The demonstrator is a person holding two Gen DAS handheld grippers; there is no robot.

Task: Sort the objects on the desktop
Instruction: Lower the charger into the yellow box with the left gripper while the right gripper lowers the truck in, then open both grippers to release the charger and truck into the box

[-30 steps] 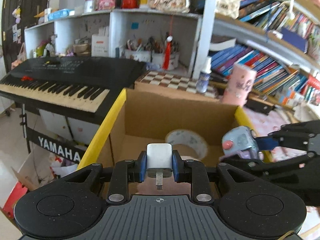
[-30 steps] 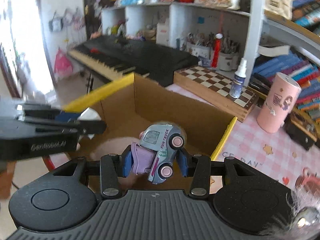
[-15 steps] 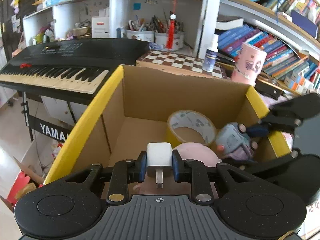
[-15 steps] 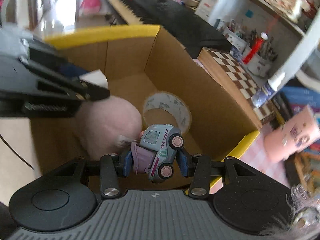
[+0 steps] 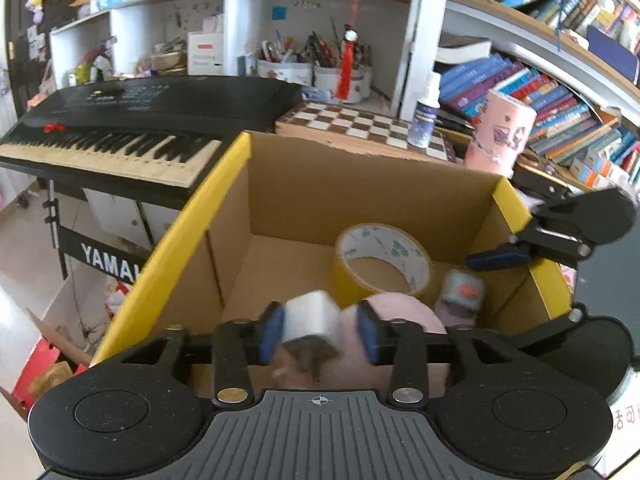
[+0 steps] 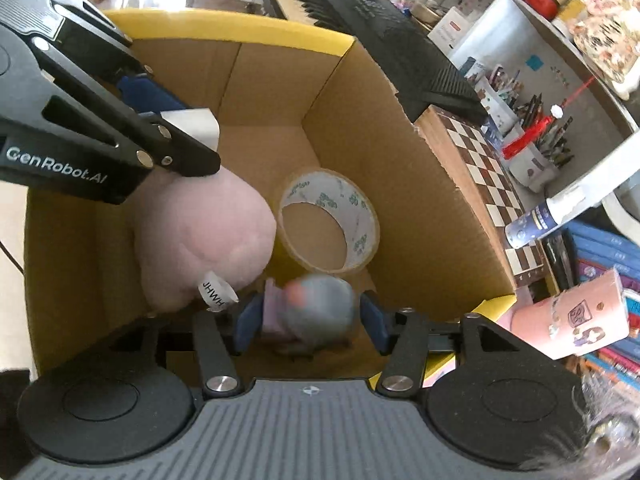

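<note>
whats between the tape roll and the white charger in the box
The pink plush toy lies between them, against the tape roll and just under the white charger at the left gripper. The right wrist view shows it best.

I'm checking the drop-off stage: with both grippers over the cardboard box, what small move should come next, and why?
Probably finish opening both, then lift them out. The left gripper is opening with the white charger tilting loose between its pads; the right gripper is opening around the blurred toy car. Both hang inside the box, above the plush toy and tape roll.
</note>
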